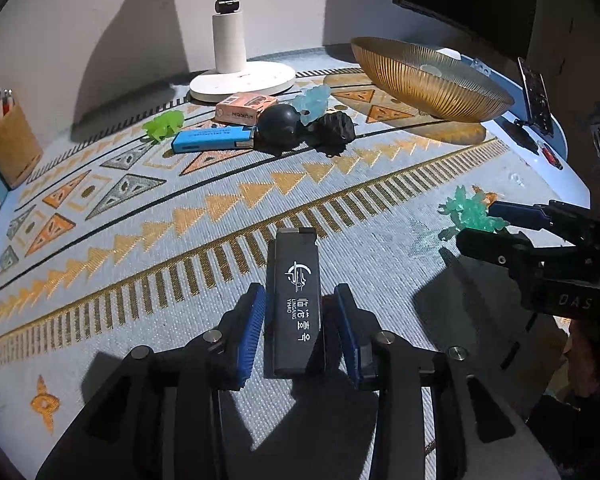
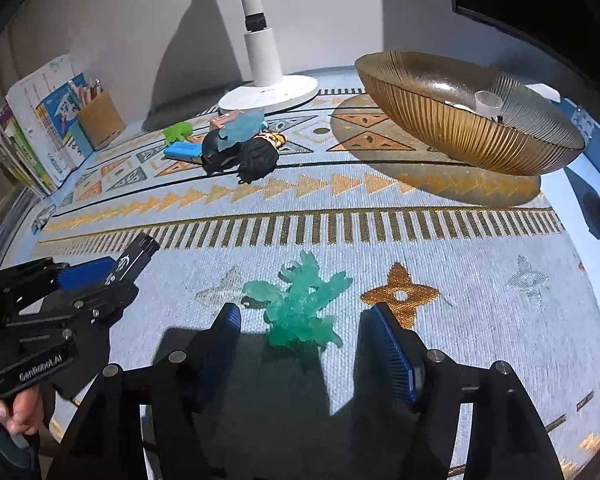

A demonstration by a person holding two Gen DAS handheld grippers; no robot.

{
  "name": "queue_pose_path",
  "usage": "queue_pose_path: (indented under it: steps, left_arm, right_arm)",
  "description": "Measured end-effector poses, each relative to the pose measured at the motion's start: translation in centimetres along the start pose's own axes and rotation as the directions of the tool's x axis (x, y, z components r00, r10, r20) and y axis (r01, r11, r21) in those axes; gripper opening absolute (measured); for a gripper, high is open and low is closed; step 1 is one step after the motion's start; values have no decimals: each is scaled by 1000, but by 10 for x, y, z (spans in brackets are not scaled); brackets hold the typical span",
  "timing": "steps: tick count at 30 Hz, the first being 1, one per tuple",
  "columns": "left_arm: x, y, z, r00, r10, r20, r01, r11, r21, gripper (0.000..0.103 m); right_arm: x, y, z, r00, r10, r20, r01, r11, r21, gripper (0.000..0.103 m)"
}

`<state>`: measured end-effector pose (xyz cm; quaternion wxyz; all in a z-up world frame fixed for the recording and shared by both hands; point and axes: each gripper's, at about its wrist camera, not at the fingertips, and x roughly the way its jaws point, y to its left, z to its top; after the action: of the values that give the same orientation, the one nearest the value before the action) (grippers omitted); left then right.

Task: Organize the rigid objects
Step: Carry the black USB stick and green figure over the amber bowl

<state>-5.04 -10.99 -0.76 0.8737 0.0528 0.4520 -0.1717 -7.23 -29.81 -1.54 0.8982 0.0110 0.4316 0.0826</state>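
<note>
Patterned mat, left jaws pinching black box, teal figure between spread right jaws

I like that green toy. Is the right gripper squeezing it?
No, the right gripper is open, its fingers apart on either side of the green toy.

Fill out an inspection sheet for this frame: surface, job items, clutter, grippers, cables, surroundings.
Surface: patterned mat over a blue table.
Job's things: black box between the left gripper pads; teal figure on the mat between the open right gripper pads; amber bowl at back right.
Clutter: toys and small boxes piled by the lamp base.
Cables: nothing seen.
Surroundings: pencil holder, books, wall.
</note>
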Motion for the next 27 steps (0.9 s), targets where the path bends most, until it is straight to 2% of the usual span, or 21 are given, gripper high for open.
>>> queue_pose_path:
  steps: [1, 2, 3, 5, 6, 8, 14, 20, 24, 27]
  left_arm:
    - [0, 0, 0, 1000, 1, 0, -1, 1000, 0, 33]
    - [0, 0, 0, 1000, 1, -1, -1, 1000, -1, 33]
    - [0, 0, 0, 1000, 1, 0, -1, 1000, -5, 33]
    - [0, 0, 1, 1000, 5, 1, -5, 1000, -17, 31]
    - [0, 0, 1, 1000, 13, 3, -13, 1000, -21, 25]
    - [-1, 2, 0, 1000, 22, 7, -22, 999, -33, 21]
    - [-14, 4, 2, 999, -2, 35, 4, 998, -64, 21]
    - [-43, -2, 24, 993, -12, 115, 17, 999, -46, 21]
    - [-71, -18, 56, 978, -27, 209, 29, 1000, -6, 21]
    - [-90, -28, 87, 957, -57, 286, 54, 998, 18, 21]
  right_arm:
    - [1, 3, 0, 1000, -19, 4, 19, 1000, -7, 60]
    - [2, 6, 1, 999, -33, 6, 33, 999, -18, 54]
    - [3, 9, 1, 999, -37, 8, 38, 999, -33, 43]
    - [4, 15, 1, 1000, -26, 10, 26, 998, -53, 37]
    - [3, 16, 1, 1000, -11, 10, 12, 998, -55, 34]
    - [1, 21, 0, 1000, 23, 13, -22, 998, -66, 34]
    - [-15, 35, 4, 994, 101, 52, -96, 991, -94, 34]
    - [-43, 28, 17, 986, 111, 121, -103, 992, -68, 34]
    - [-76, 5, 36, 975, 79, 206, -76, 997, -26, 34]
    - [-104, -31, 57, 954, 150, 261, -176, 981, 79, 34]
